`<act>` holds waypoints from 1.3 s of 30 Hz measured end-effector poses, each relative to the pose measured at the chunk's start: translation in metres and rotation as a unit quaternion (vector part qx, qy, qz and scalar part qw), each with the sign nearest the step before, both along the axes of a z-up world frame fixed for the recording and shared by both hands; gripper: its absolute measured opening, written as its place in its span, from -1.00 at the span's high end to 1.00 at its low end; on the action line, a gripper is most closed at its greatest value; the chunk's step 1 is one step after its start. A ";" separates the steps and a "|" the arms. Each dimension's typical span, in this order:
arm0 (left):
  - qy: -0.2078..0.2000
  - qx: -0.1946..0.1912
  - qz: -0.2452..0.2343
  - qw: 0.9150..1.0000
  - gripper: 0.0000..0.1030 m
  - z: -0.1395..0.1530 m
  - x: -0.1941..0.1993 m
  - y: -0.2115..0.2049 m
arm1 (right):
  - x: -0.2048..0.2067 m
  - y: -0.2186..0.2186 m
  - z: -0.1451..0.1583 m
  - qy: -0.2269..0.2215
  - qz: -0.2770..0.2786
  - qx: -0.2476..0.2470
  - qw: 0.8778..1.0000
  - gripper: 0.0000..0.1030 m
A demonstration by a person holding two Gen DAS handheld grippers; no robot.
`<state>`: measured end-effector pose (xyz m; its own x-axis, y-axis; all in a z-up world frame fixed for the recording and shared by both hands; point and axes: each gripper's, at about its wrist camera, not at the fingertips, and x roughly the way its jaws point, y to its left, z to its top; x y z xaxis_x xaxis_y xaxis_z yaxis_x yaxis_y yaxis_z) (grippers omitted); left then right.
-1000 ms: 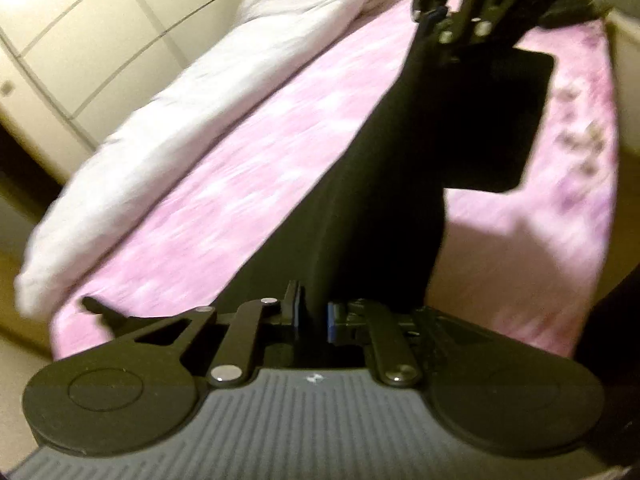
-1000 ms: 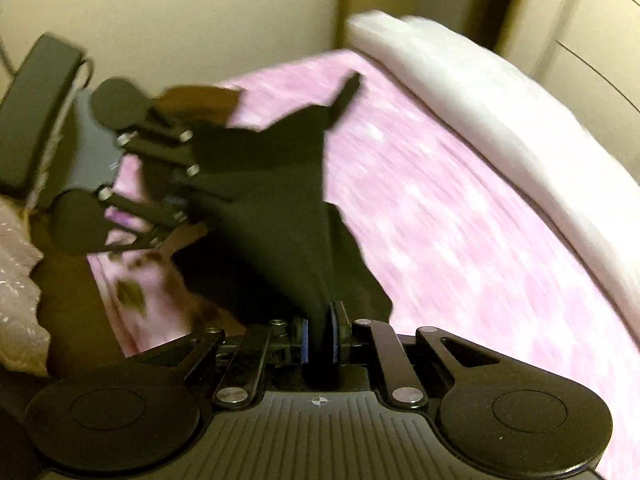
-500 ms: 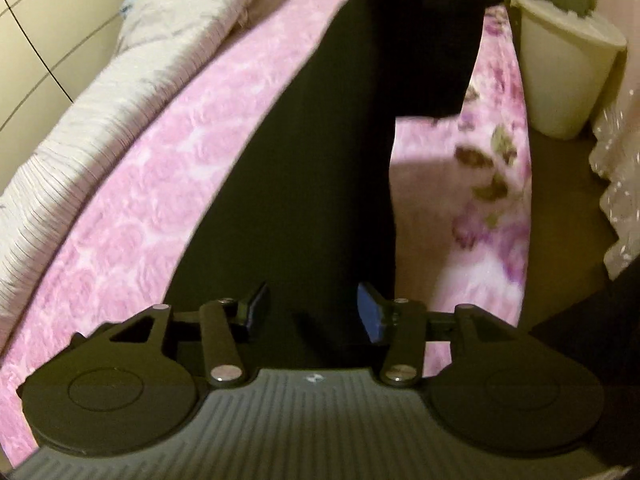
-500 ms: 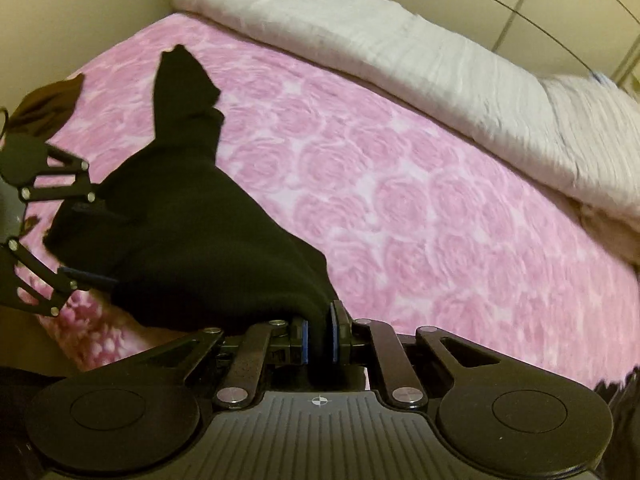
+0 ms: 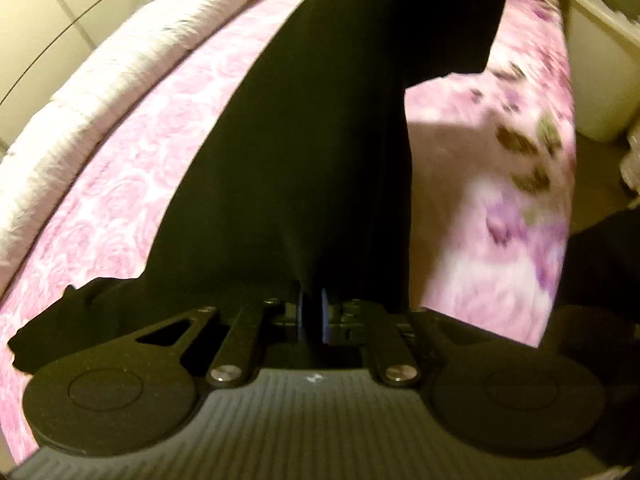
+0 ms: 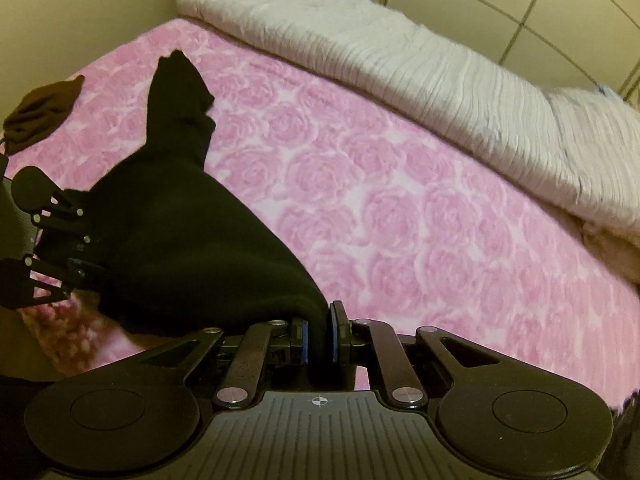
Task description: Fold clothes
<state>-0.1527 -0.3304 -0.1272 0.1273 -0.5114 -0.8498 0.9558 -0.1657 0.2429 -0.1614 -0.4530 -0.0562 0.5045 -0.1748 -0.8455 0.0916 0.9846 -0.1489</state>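
Left wrist view alone shows white bin (image 5: 600, 64) beyond bed corner. Right wrist view alone shows brown garment (image 6: 40, 114) at far bed edge, white duvet (image 6: 440, 80) along wall. Left tool (image 5: 311, 314), spread half second ago, now pinched on black garment (image 5: 304, 152). Right tool (image 6: 318, 334) pinches same garment (image 6: 188, 240), unchanged. Both angled steeply down; garment stretched between them above pink bedspread (image 6: 400, 208).

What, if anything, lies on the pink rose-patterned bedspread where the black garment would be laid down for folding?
Nothing visible blocks it. The black garment hangs between the left gripper and right gripper, both shut on it. The pink rose-patterned bedspread beside it is bare; the white ribbed blanket lies along the far edge and a small brown cloth near a corner.
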 end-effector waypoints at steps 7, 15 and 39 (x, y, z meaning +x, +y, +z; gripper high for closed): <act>0.000 -0.039 0.069 0.997 0.91 0.056 -0.069 -0.072 | -0.044 -0.097 0.026 -0.035 0.045 -0.013 0.998 0.83; 0.029 -0.117 0.032 0.992 1.00 0.110 -0.133 -0.163 | -0.108 -0.209 0.073 -0.058 -0.062 -0.078 0.993 0.81; -0.001 -0.069 0.276 0.959 0.76 0.083 0.044 -0.039 | 0.056 -0.003 0.057 -0.115 0.207 -0.009 0.972 0.80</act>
